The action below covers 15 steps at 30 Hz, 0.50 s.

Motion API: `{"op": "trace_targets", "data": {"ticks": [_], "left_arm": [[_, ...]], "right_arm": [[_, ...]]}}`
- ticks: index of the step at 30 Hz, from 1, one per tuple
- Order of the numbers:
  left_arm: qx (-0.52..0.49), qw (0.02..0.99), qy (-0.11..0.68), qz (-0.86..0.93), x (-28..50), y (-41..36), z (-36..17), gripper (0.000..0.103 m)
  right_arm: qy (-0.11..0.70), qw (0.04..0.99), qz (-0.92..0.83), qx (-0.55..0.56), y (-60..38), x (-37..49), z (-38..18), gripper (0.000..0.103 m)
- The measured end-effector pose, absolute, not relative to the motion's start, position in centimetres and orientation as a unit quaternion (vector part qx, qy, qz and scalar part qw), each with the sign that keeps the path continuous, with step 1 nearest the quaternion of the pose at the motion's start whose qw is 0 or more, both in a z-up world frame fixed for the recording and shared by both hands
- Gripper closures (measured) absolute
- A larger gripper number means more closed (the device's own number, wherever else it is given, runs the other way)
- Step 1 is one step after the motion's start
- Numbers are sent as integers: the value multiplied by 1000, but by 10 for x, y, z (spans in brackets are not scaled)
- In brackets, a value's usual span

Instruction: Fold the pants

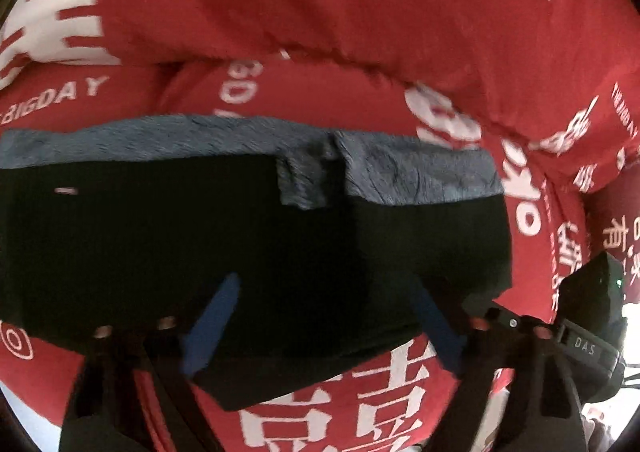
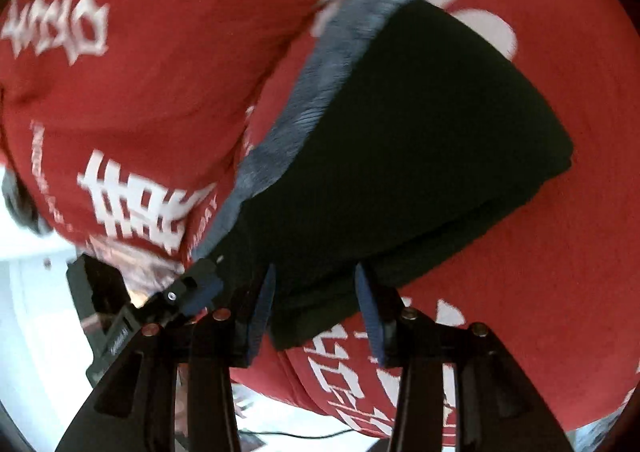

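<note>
The black pants [image 1: 256,244], showing a grey fleecy lining along the far edge, lie as a compact folded stack on a red bedcover [image 1: 360,12] printed with white characters; I judge them soft, thick and limp, likely to sag unless taken at a stacked corner with all layers pinched together. My left gripper [image 1: 324,316] hovers over the near edge with its blue pads apart. My right gripper [image 2: 316,300] stands part-open astride the near corner, pads not visibly pressing cloth.
</note>
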<state>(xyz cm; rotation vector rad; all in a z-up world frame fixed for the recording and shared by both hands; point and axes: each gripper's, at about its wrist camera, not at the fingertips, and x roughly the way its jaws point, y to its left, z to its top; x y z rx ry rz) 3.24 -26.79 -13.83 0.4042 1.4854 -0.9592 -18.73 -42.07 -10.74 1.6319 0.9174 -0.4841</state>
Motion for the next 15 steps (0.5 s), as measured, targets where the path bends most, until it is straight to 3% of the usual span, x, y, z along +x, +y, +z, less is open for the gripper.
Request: {"op": "trace_targets", "data": {"ticks": [2, 3, 12, 13, 14, 15], "left_arm": [[186, 600, 660, -412, 25, -276, -152, 44], [189, 594, 666, -410, 22, -279, -158, 47], [189, 603, 665, -399, 11, -279, -164, 49], [187, 603, 665, -399, 12, -279, -164, 49], [185, 604, 665, -398, 12, -279, -163, 49], [188, 605, 666, -395, 11, -278, -161, 49]], "right_arm": [[374, 549, -213, 717, -420, -194, -118, 57], [370, 546, -215, 720, -419, -196, -119, 57], [348, 537, -238, 731, -422, -196, -127, 58], [343, 537, -239, 733, -424, -196, -129, 62], [343, 537, -238, 733, -426, -195, -131, 90], [350, 535, -239, 731, -428, -193, -134, 98]]}}
